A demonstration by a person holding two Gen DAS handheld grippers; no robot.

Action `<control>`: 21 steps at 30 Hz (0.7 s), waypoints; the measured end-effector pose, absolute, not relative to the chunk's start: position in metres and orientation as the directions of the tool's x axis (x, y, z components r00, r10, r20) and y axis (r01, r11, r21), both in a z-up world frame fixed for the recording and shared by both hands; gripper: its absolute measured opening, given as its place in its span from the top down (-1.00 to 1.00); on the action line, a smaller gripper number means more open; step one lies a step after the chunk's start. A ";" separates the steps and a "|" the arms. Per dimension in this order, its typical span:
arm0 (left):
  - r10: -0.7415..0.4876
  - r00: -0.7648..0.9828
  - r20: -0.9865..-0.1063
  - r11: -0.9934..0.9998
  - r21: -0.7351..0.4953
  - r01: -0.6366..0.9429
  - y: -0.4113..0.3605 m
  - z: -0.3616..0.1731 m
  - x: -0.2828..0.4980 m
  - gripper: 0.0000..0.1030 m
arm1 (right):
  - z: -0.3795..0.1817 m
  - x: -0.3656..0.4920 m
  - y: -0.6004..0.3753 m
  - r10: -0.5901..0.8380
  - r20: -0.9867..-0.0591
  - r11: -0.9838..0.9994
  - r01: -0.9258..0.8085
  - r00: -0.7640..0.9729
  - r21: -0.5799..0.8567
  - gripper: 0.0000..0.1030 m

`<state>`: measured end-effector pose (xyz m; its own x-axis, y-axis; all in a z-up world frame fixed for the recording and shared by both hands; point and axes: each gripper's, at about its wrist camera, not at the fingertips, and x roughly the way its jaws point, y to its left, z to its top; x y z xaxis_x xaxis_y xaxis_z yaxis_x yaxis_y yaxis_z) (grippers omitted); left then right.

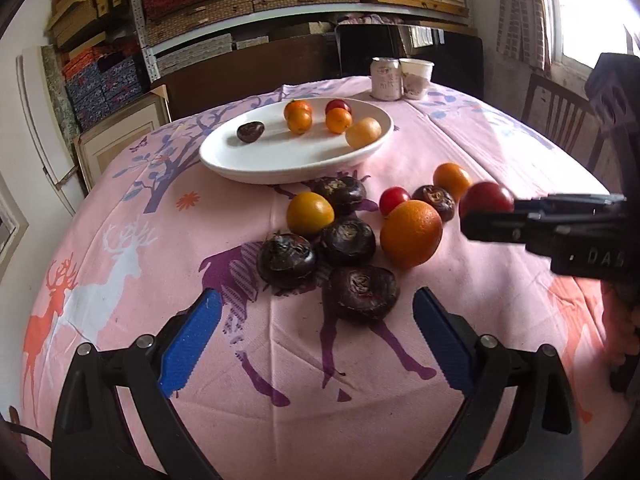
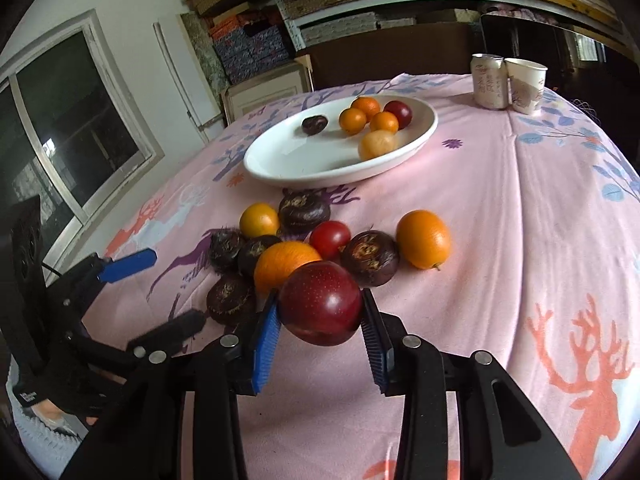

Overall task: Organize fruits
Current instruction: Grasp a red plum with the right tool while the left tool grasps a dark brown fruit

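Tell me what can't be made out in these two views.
- Can label: too small and blurred to read, both views.
- Large orange, right wrist view: lower part hidden behind the red plum held in the right hand-held gripper.
- Right hand-held gripper body, left wrist view: cut off by the right edge.

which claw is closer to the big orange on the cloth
Right. The right claw, gripping a red plum, sits just beside the big orange; the open left claw hangs further back.
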<state>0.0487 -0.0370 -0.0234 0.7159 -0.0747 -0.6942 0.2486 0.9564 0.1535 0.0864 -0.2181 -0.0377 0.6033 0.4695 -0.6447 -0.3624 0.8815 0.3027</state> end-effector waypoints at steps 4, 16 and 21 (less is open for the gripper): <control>-0.076 0.685 -0.724 0.937 0.183 0.298 -0.054 -0.032 0.057 -0.63 | -0.038 0.091 -0.237 0.476 -0.625 0.879 -0.312 0.619 0.361 0.23; -0.177 0.580 -0.795 0.942 0.035 0.334 -0.052 -0.046 0.085 0.09 | -0.037 0.092 -0.242 0.489 -0.605 0.870 -0.309 0.628 0.383 0.23; -0.194 0.593 -0.781 0.946 0.010 0.323 -0.047 -0.042 0.082 0.14 | -0.038 0.092 -0.244 0.480 -0.607 0.875 -0.299 0.633 0.381 0.23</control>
<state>0.0823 -0.0471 -0.0424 0.5933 -0.1942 -0.7812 0.3231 0.9463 0.0102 0.0920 -0.2436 -0.0380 0.6327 0.4803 -0.6074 -0.2988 0.8751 0.3808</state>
